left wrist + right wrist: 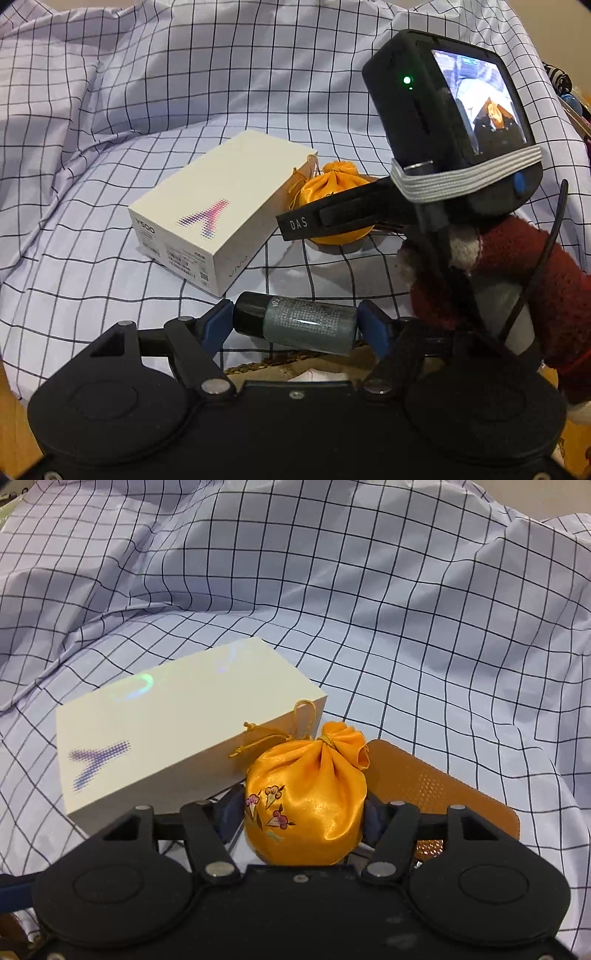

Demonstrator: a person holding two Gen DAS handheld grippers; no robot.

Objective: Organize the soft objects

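Two grips worry me. On the left, my left gripper (295,321) holds a small grey bottle (295,321) end to end, cap against one pad; such a hard, round thing could roll out if I tilt. The white box (166,738) sits mid-scene on the checked cloth (406,609). Right of it and touching it, the orange satin pouch (306,801) sits between my right gripper's (304,818) pads, which press its sides; slick fabric may slip, and its gold cord (266,744) lies against the box and could snag there.
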